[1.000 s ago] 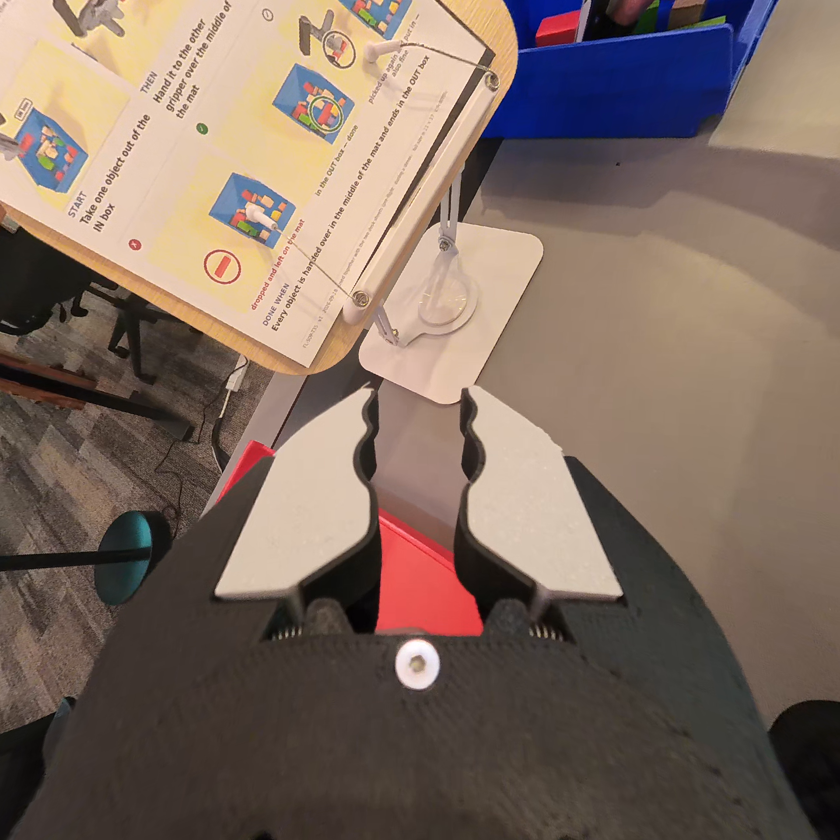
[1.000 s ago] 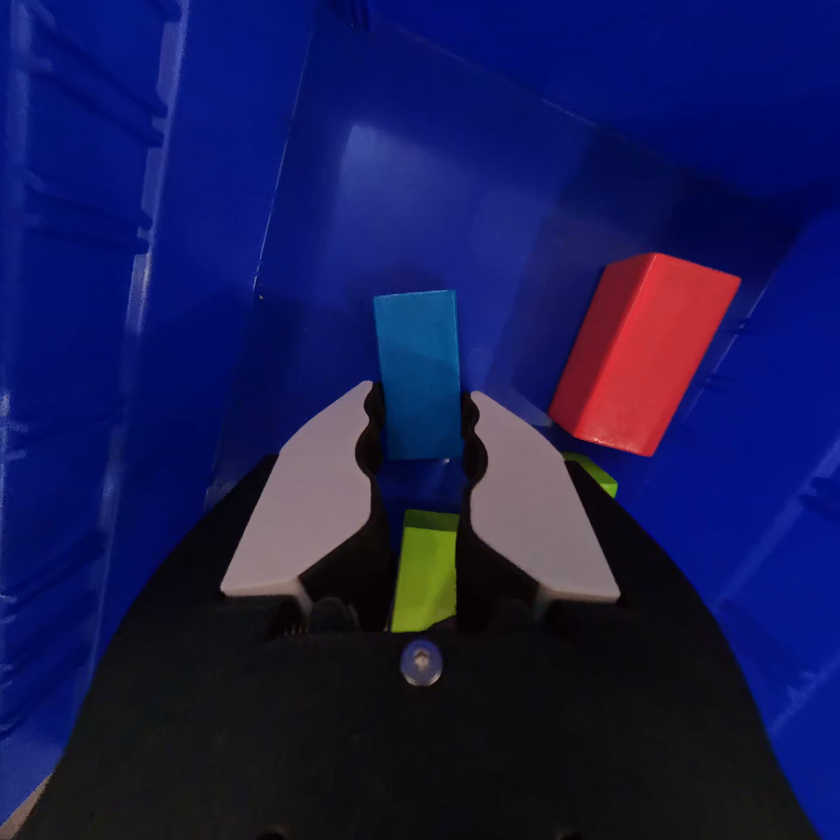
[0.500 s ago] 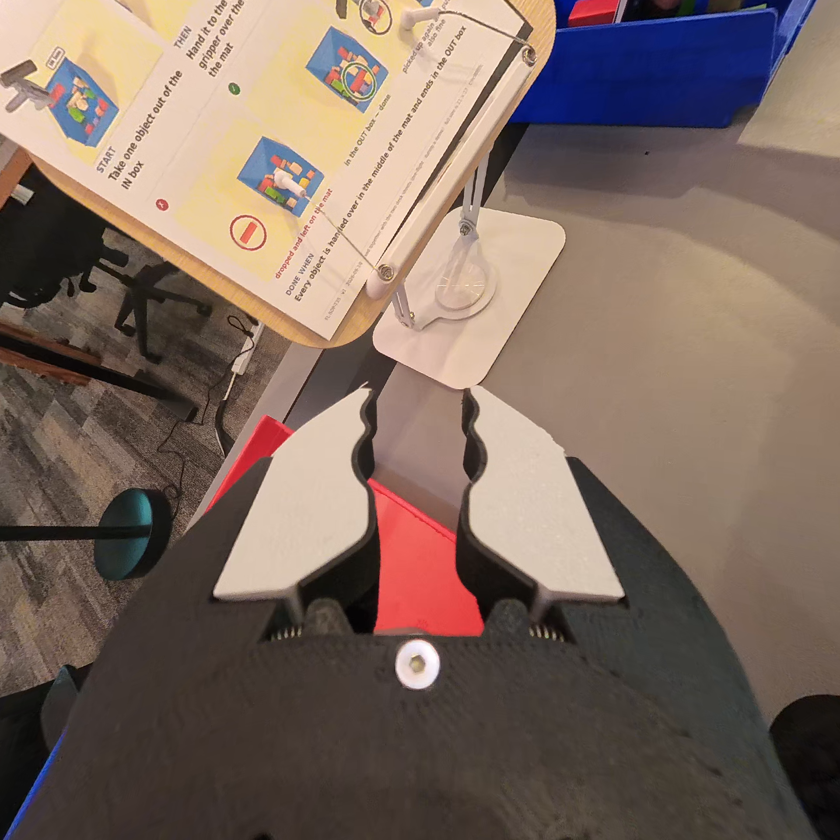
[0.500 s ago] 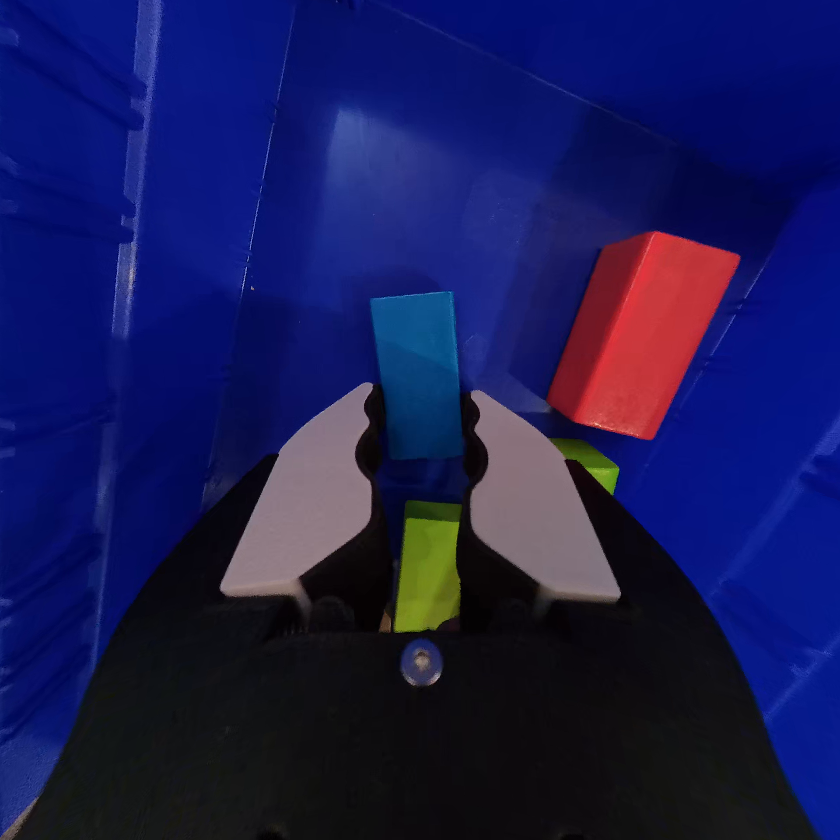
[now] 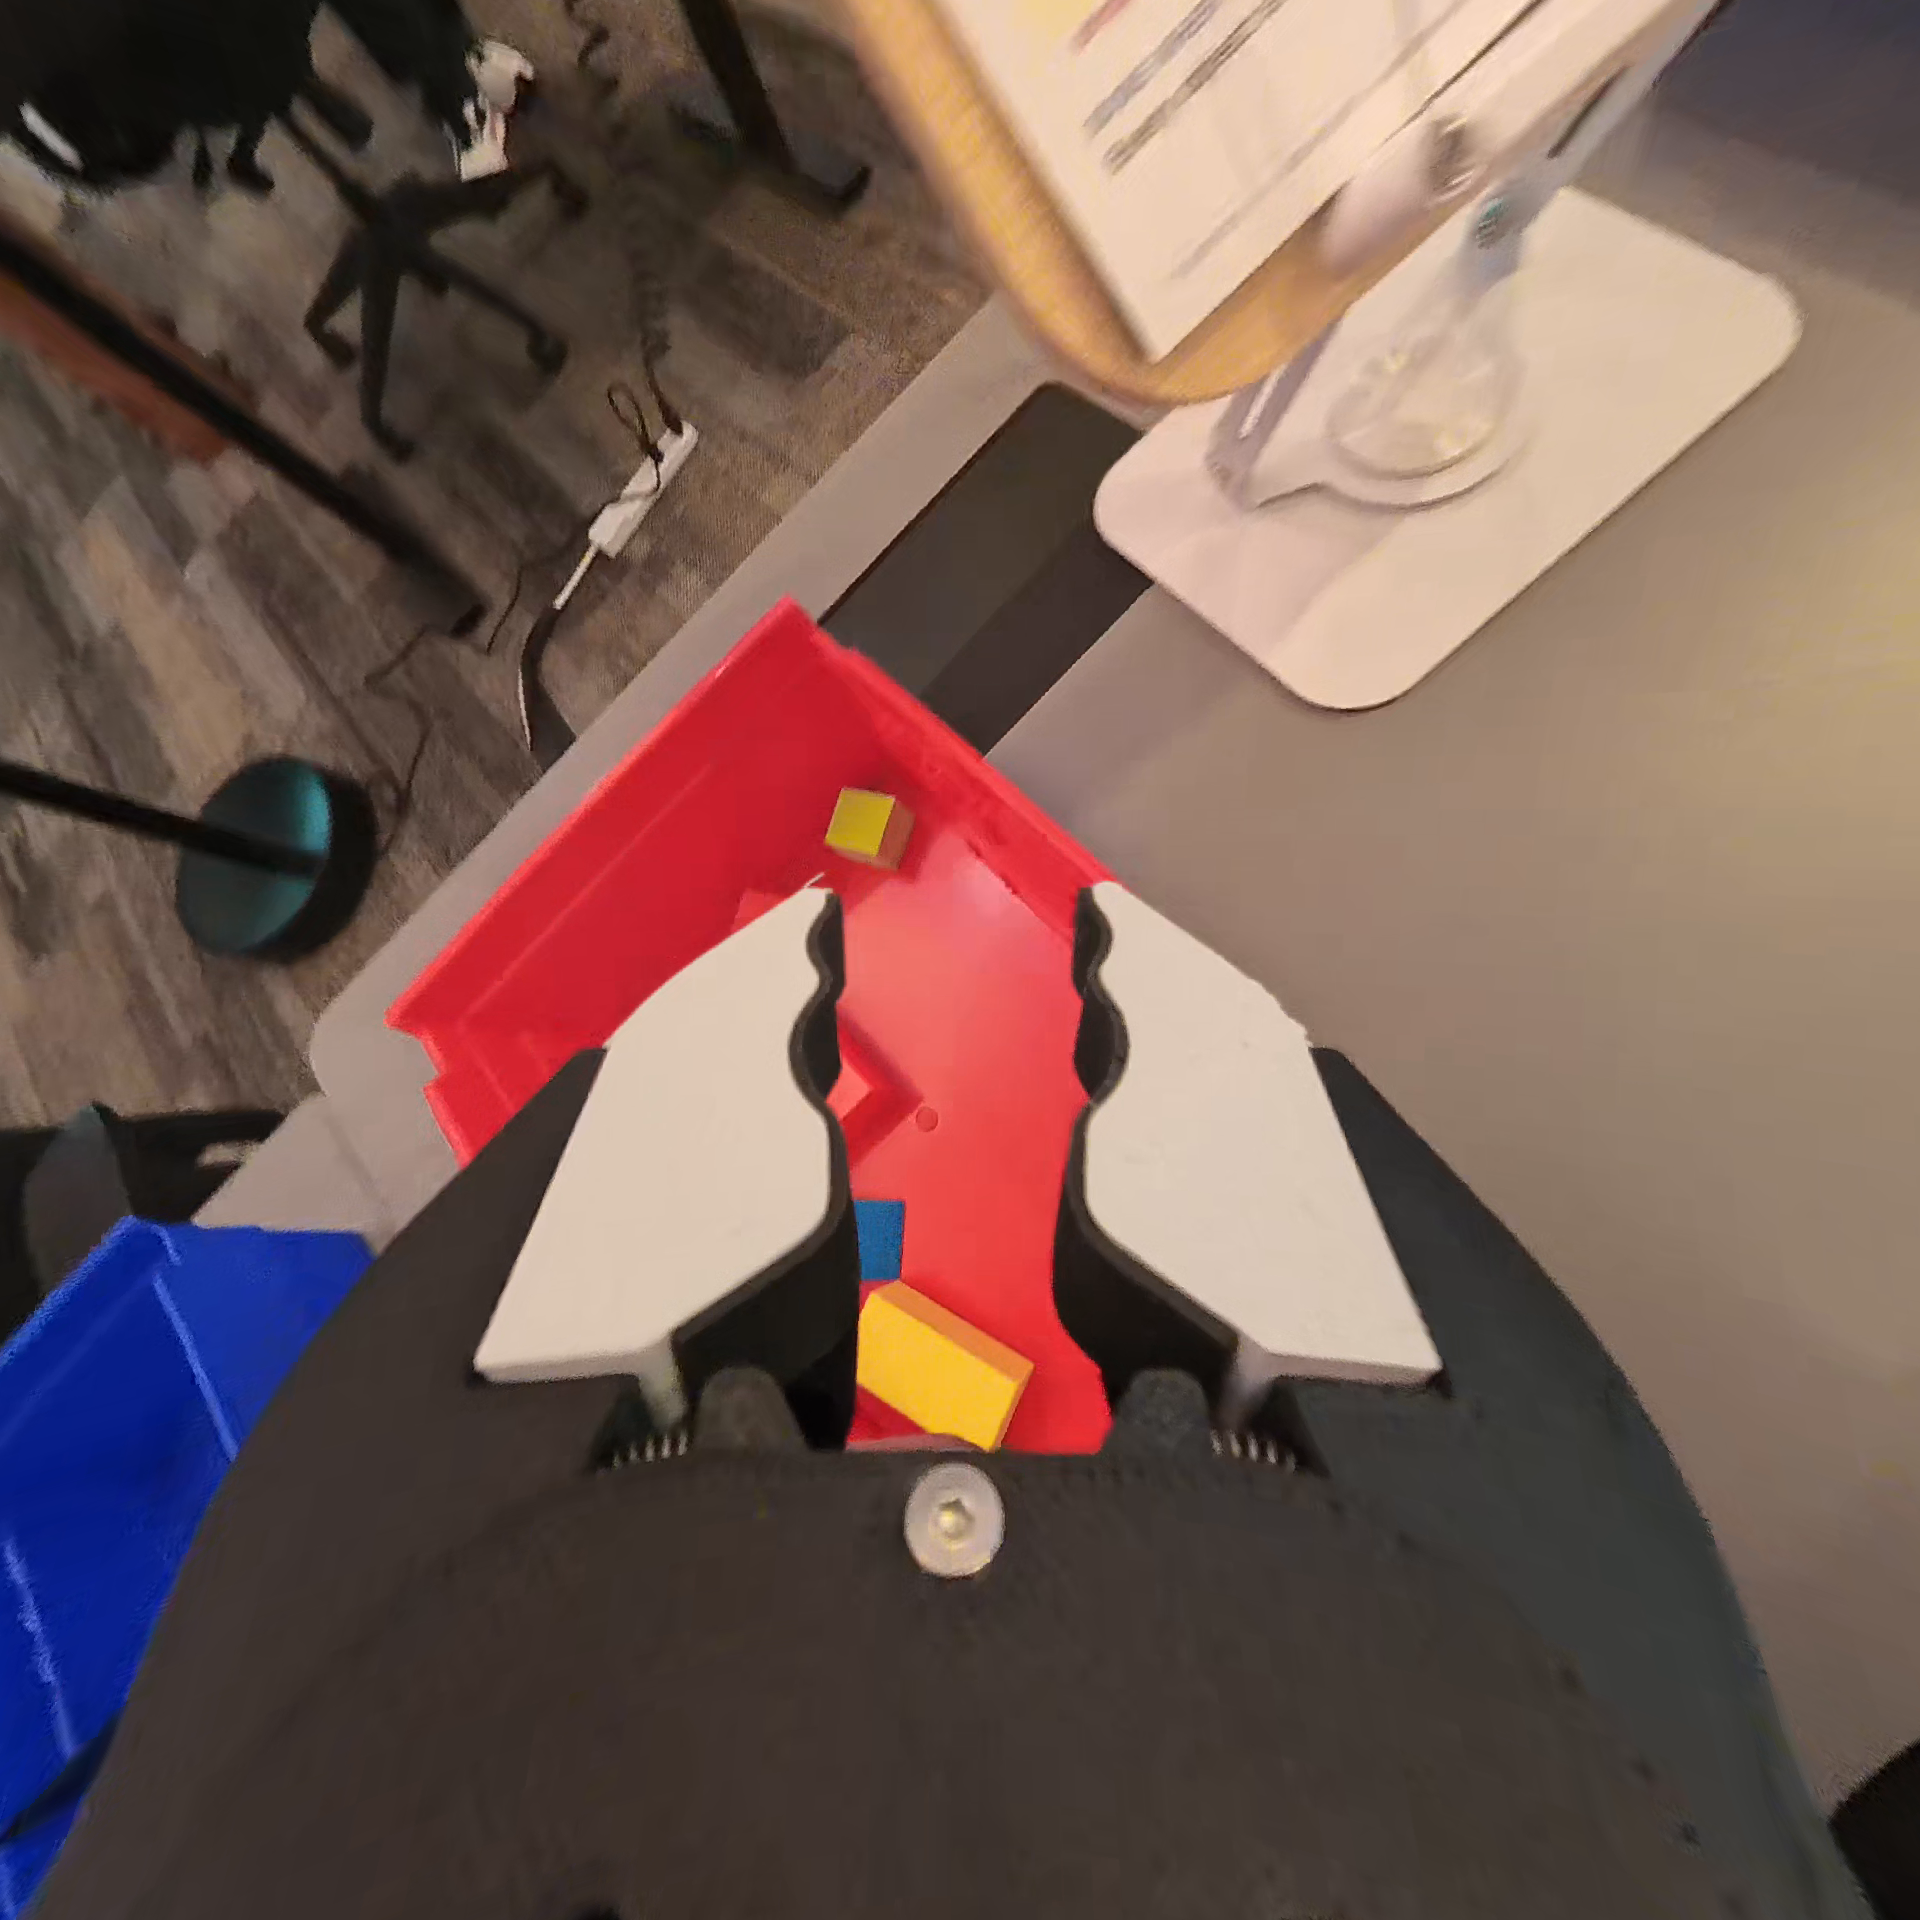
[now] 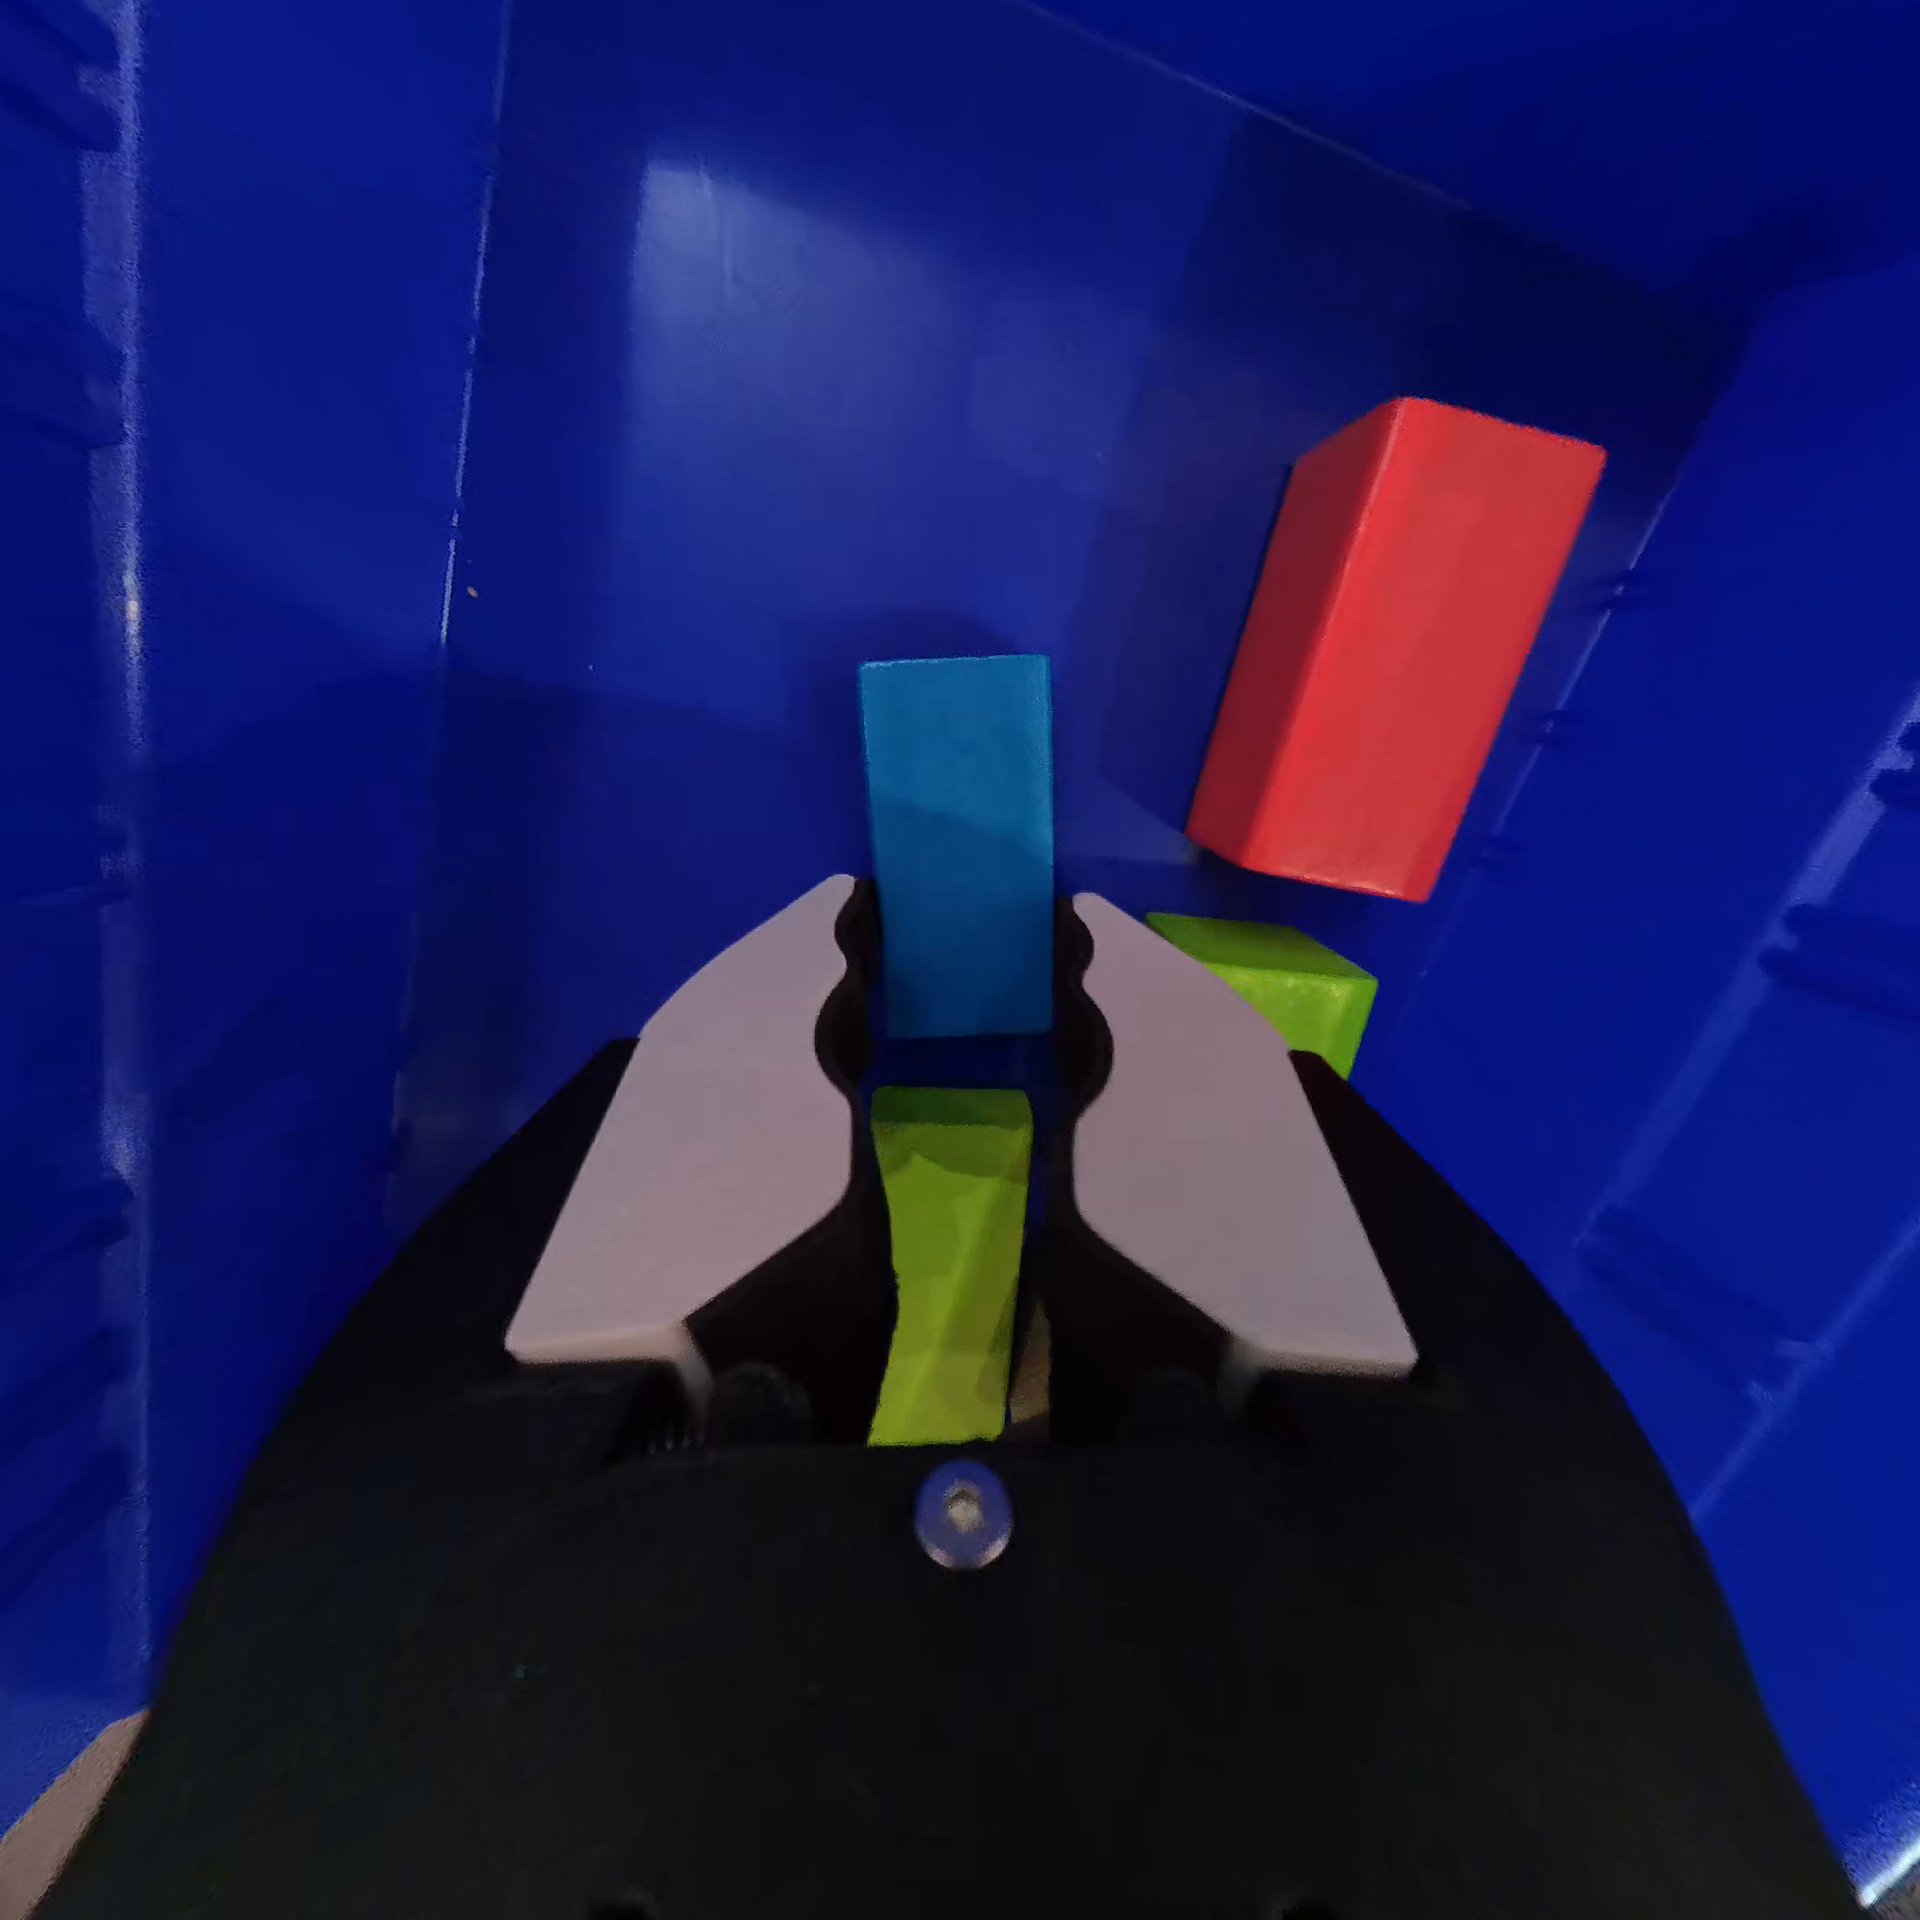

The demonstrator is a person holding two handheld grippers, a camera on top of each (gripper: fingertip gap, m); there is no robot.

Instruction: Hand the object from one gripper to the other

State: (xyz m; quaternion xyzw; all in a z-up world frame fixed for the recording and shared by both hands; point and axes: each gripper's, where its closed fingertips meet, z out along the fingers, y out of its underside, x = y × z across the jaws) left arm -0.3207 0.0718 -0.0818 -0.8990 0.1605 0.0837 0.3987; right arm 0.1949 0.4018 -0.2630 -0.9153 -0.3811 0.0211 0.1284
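My right gripper (image 6: pixel 961 914) is inside the blue bin (image 6: pixel 312 623) and is shut on a light blue block (image 6: pixel 956 831). The block stands lengthwise between the pads and sticks out past the fingertips. A red block (image 6: pixel 1382 655) leans at the bin's right wall, with a green block (image 6: pixel 1288 987) below it. Another green block (image 6: pixel 951 1247) lies under the jaws. My left gripper (image 5: pixel 951 914) is open and empty above a red bin (image 5: pixel 623 883). That bin holds a yellow cube (image 5: pixel 868 824), a yellow block (image 5: pixel 935 1366) and a small blue block (image 5: pixel 881 1236).
The red bin stands at the grey table's left edge. A white stand base (image 5: pixel 1455 520) carries a wooden board (image 5: pixel 1143 156) with a paper sheet behind it. Part of a blue bin (image 5: pixel 104 1455) shows at lower left. An office chair, cables and floor lie beyond the table edge. Across from one pair of fingers to the other is roughly 65 cm.
My left gripper has swung from the stand toward the red bin, staying open. The blue block has stayed fixed between my right pads while the red and green blocks shifted in view.
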